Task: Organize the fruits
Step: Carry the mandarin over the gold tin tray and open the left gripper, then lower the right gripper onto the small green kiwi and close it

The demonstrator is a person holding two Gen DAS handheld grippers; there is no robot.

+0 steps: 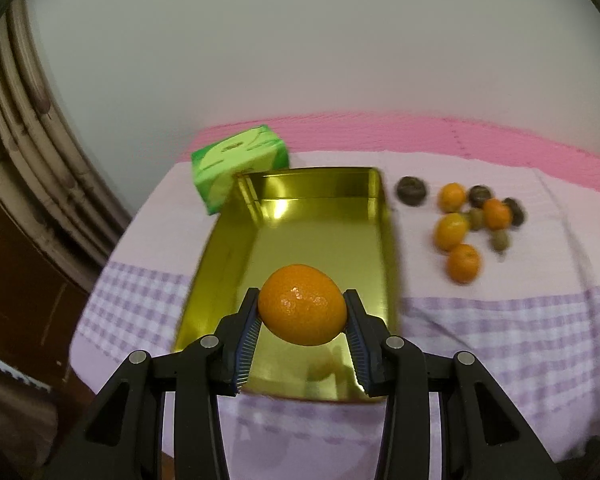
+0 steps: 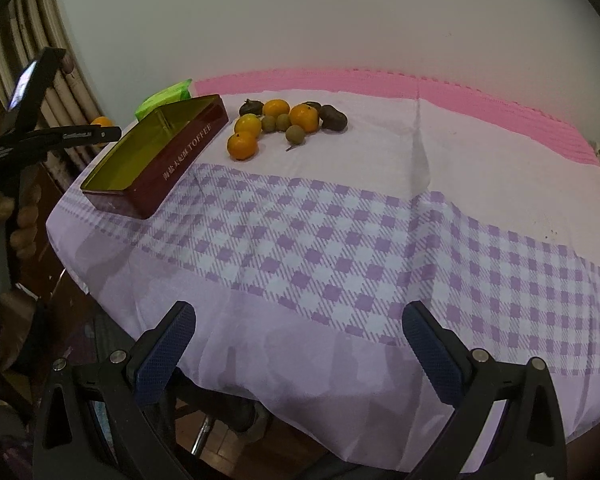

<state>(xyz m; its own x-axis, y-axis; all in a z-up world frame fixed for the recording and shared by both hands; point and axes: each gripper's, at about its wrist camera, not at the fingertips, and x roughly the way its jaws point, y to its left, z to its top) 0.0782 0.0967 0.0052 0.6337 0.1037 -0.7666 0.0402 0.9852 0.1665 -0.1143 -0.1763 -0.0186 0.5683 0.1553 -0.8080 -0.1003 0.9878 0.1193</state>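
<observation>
Gripping a mandarin point(image 1: 302, 305) between its pads, the left gripper point(image 1: 302, 316) hovers over the near end of the gold-lined toffee tin point(image 1: 374, 216), probably to drop it inside. A green tissue pack point(image 1: 240, 162) sits beyond the tin; remaining fruits point(image 1: 466, 216) lie ahead-right, unobstructed. The right gripper point(image 2: 300, 344) gapes wide, empty, above the checked tablecloth point(image 2: 340, 248).

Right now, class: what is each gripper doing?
Left gripper: closed on an orange, above the tin.
Right gripper: open, holding nothing.
</observation>
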